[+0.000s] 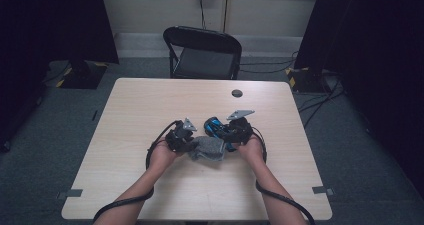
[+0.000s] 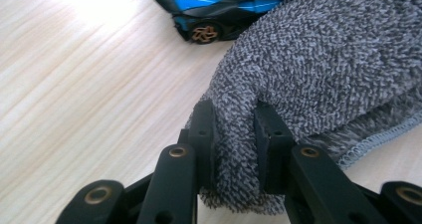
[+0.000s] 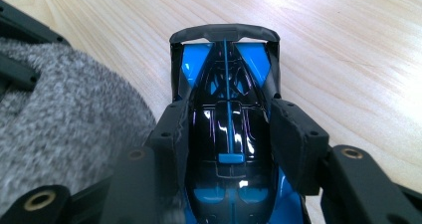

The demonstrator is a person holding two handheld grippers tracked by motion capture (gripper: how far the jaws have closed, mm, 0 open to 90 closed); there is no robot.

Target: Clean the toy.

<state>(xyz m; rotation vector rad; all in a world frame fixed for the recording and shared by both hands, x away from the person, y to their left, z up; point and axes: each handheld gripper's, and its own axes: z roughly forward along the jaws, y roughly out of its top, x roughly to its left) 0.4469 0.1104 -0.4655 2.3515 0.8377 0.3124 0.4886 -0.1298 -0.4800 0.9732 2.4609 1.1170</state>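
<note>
Left tool [image 2: 234,129] pinches cloth [image 2: 318,69]; right tool [image 3: 226,134] clamps car [image 3: 226,129] sides; cloth touches car's left, car's length pointing far-left

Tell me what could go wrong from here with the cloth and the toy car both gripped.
1. The left gripper pinches just a small fold of the grey cloth, so wiping pressure could pull it free.
2. The right gripper clamps the glossy blue and black toy car by its sides; it may twist or slip out.
3. The car's thin rear wing could snag the cloth.
</note>
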